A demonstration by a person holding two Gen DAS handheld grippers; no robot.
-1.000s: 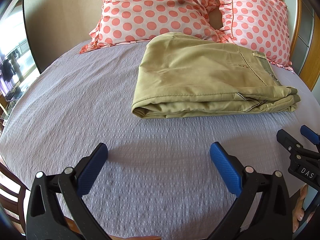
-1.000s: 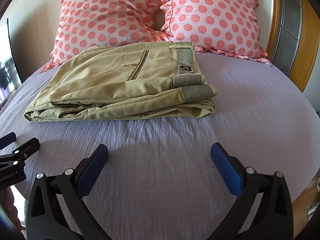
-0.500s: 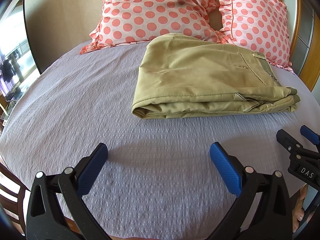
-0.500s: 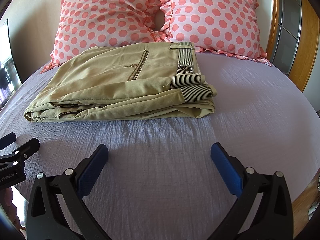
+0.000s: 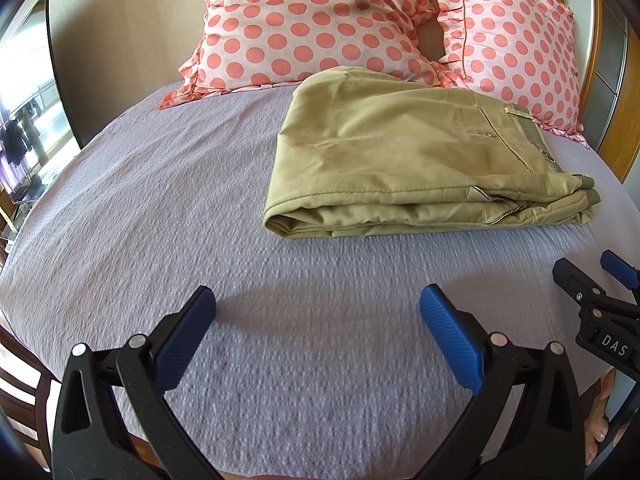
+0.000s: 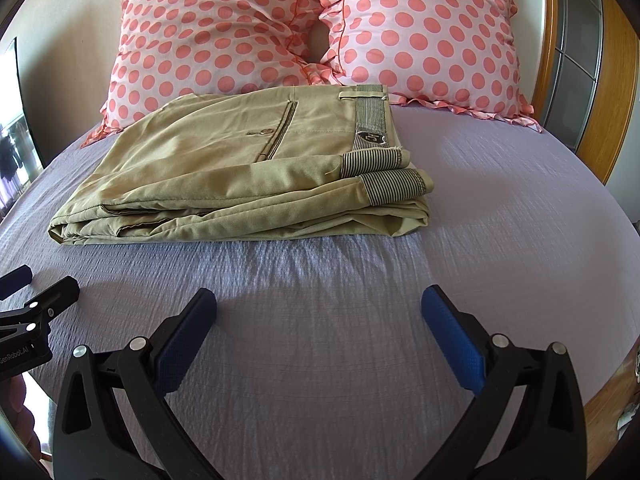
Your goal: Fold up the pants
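Note:
Khaki pants lie folded in a flat stack on the lilac bedspread, just in front of the pillows; they also show in the right wrist view, with the striped waistband lining at the right end. My left gripper is open and empty over the bedspread, well short of the pants. My right gripper is open and empty, also short of the pants. Each gripper shows at the edge of the other's view: the right one in the left wrist view, the left one in the right wrist view.
Two pink polka-dot pillows lean against the wall behind the pants. A wooden headboard frame runs along the right. The lilac bedspread covers the bed. A window is at the far left.
Both grippers stay open and nearly still. The left view has shifted very slightly, so the pants sit a touch lower in it.

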